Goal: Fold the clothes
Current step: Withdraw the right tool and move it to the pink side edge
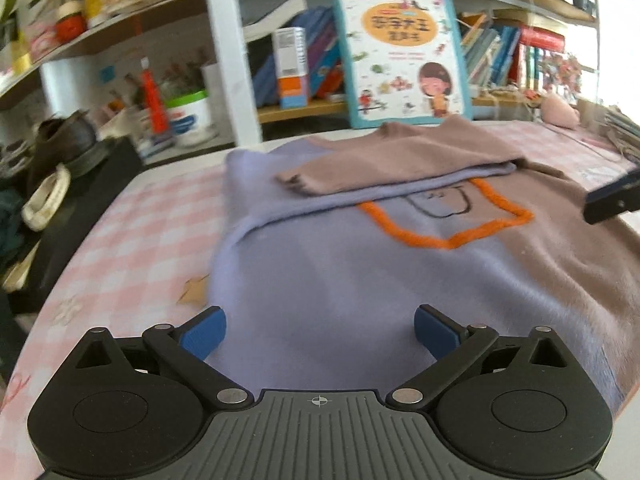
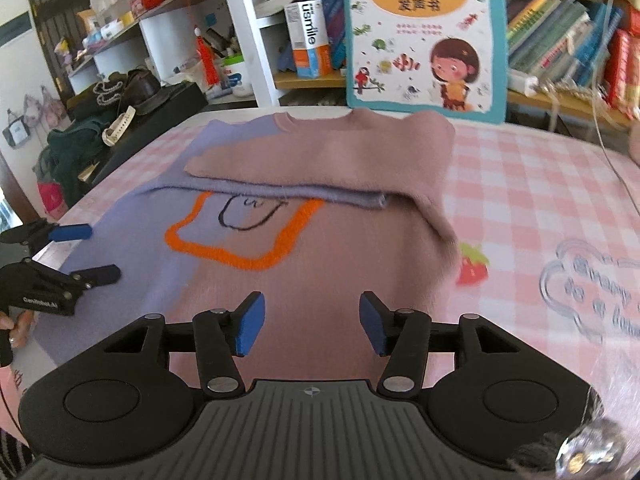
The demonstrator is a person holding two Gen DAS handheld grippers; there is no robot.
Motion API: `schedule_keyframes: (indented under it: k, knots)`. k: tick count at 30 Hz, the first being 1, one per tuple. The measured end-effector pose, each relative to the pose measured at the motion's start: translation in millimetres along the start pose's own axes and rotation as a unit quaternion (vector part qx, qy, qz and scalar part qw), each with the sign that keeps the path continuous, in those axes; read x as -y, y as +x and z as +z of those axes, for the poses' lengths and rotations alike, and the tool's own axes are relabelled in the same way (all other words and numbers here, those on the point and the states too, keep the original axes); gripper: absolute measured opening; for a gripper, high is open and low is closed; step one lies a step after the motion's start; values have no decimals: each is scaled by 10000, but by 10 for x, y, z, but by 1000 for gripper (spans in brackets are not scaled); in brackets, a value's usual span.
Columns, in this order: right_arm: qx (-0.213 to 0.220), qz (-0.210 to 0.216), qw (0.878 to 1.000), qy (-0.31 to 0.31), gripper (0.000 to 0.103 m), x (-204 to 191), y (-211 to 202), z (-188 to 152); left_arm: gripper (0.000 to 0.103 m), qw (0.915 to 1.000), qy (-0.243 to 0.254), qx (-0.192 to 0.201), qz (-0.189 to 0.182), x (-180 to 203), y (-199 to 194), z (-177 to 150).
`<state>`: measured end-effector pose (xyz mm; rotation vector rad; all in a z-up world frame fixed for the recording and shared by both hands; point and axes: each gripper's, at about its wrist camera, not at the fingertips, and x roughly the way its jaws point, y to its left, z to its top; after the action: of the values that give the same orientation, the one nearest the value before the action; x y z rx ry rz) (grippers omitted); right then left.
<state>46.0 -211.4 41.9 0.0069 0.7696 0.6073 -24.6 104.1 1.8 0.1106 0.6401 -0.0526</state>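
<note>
Sleeves lying folded at twelve o'clock; both grippers (image 1: 320,332) (image 2: 312,322) hovering agape, empty, over the sweater (image 2: 320,280) hem – next, pinching it

The sweater (image 2: 304,184) runs under the right gripper (image 2: 311,326), so its lower hem is out of sight there; in the left wrist view its hem is likewise covered by the left gripper (image 1: 320,334). The folded sleeves (image 2: 320,160) hide the top of the orange outline (image 2: 240,248) and the drawing inside it. The picture book (image 2: 424,32) is cut off by the top edge. Shelf items (image 1: 72,12) are blurred beyond telling. Only part of a hand (image 2: 16,326) shows at the left edge. The clear lettering (image 2: 596,292) on the surface (image 2: 520,184) is unreadable.
</note>
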Motion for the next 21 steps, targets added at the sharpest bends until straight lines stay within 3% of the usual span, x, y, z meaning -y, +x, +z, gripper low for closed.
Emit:
schedule_keyframes:
  k: [5,10,16,21]
  knots:
    - [66,56,9996,254,50,18,-108,-150,102,9993,-348,91,123,-176,-240,-65]
    - [202,73,9984,532,50,10,-248,-299,102,9962,-833,236,-7,-336,-465,-161]
    - [402,18,9957,837,53,-19,-527,-572,102,9957,-870,322,79,-357,-667,-354]
    - [666,-43,9920,1072,54,-40,-735,-831,101,9946,-983,319,-71,-386,-728,-499]
